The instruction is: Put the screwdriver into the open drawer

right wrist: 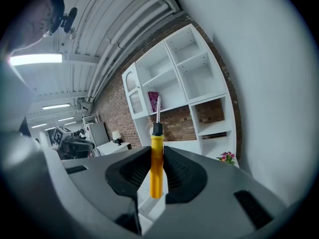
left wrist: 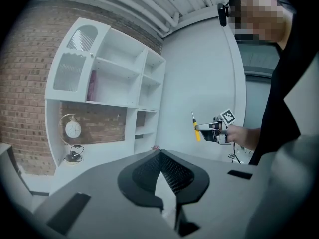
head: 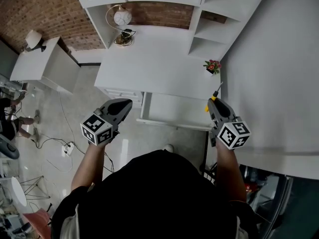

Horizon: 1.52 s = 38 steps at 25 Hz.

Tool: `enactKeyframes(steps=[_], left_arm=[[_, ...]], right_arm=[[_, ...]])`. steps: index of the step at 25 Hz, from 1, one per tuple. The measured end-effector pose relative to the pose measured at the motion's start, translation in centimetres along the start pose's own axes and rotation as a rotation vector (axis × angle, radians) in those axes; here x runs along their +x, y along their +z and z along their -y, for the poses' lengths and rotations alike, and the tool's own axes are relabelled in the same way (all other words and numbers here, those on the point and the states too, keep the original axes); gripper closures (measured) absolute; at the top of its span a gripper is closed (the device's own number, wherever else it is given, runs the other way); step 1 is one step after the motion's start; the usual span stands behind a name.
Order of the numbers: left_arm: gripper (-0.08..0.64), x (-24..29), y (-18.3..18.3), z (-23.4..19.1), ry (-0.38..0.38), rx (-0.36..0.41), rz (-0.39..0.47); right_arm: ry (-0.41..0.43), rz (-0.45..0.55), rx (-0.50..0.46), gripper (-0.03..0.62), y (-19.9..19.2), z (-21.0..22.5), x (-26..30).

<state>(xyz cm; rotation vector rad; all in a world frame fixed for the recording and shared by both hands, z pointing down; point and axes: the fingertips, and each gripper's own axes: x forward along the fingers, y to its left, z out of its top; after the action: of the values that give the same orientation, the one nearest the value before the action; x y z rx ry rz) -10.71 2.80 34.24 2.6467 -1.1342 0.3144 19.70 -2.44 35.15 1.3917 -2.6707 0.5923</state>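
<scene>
White desk (head: 149,68), open drawer (head: 174,111) near it — right gripper (head: 213,103) clamps the screwdriver (right wrist: 156,163), left gripper (head: 123,104) closed, empty; released here, it may fall past the drawer's right edge.

The yellow-handled screwdriver (right wrist: 156,163) stands upright, clamped in the right hand-held gripper (head: 215,102), near the right end of the open white drawer (head: 172,111).
</scene>
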Motion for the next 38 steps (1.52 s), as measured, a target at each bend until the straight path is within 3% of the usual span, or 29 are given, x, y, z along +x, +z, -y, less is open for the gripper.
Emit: enactKeyframes(steps=[21, 38], left_arm=[[0.543, 4.8, 1.8, 1.3, 0.064, 0.014, 0.011], [0.543, 5.3, 1.9, 1.6, 0.060, 0.007, 0.014]], right_arm=[[0.066, -0.005, -0.013, 0.508, 1.7, 5.6, 1.4], [0.057, 0.003, -0.029, 0.509, 2.8, 6.2, 0.6]])
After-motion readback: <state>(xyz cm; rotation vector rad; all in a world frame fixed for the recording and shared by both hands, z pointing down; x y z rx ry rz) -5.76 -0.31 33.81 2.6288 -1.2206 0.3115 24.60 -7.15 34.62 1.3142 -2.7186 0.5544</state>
